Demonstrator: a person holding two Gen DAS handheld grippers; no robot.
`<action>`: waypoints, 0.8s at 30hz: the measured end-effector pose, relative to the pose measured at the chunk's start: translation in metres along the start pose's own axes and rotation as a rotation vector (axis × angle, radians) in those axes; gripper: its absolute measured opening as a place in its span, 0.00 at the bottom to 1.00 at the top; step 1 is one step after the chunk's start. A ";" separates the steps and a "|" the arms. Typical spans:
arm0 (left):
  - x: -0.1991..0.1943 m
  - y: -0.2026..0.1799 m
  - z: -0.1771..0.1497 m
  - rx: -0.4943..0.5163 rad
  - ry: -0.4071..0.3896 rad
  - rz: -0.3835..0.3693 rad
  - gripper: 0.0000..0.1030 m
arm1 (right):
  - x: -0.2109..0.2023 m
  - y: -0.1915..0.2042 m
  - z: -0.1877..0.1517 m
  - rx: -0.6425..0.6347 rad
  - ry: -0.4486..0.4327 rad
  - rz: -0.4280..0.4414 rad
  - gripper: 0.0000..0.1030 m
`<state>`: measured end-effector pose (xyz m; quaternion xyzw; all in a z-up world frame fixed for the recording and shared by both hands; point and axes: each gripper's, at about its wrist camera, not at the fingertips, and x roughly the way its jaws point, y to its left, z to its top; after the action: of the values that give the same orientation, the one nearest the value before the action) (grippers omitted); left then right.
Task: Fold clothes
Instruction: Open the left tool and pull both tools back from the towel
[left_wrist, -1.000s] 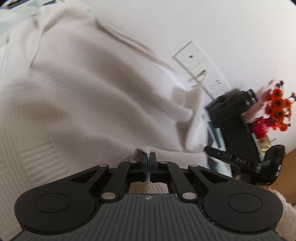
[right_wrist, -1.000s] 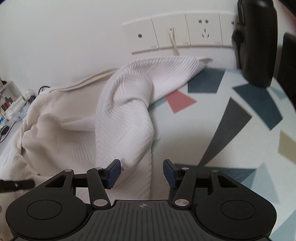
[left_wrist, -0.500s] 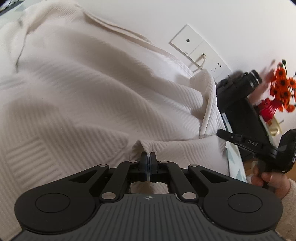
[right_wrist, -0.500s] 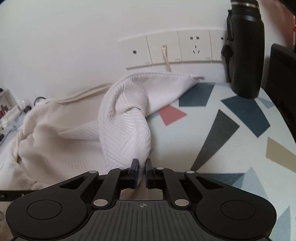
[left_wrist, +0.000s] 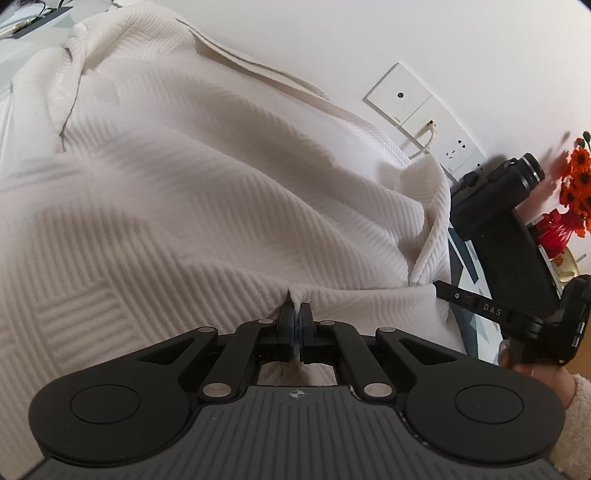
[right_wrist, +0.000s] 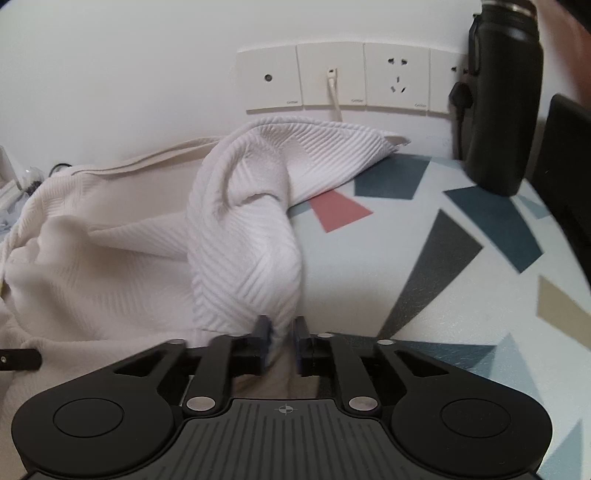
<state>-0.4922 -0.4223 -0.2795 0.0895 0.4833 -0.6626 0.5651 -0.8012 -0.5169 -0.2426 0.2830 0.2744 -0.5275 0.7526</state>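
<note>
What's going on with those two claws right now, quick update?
Left gripper shut on white textured garment. Right gripper pinching its rolled fold, a narrow gap between the jaws. Black bottle at table's far edge, clear of cloth.

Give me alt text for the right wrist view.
The right tool pinches a raised fold of a white ribbed garment lying on a geometric-patterned table. Wall sockets and a black bottle stand behind.

Black bottle (right_wrist: 502, 96) on patterned tabletop (right_wrist: 424, 236), beside wall sockets (right_wrist: 347, 75); orange flowers (left_wrist: 578, 184) at right.
</note>
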 end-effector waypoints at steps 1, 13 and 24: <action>-0.001 0.000 0.001 0.006 0.002 -0.002 0.07 | -0.005 -0.001 0.000 0.005 -0.009 -0.007 0.34; -0.059 -0.024 0.005 0.125 -0.060 0.037 0.43 | -0.096 -0.039 -0.016 0.102 -0.078 0.058 0.65; -0.169 -0.004 -0.067 -0.070 -0.218 0.253 0.50 | -0.146 -0.072 -0.068 0.129 -0.038 0.144 0.70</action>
<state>-0.4654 -0.2609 -0.1996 0.0577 0.4267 -0.5748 0.6959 -0.9198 -0.3951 -0.1954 0.3399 0.2043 -0.4937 0.7739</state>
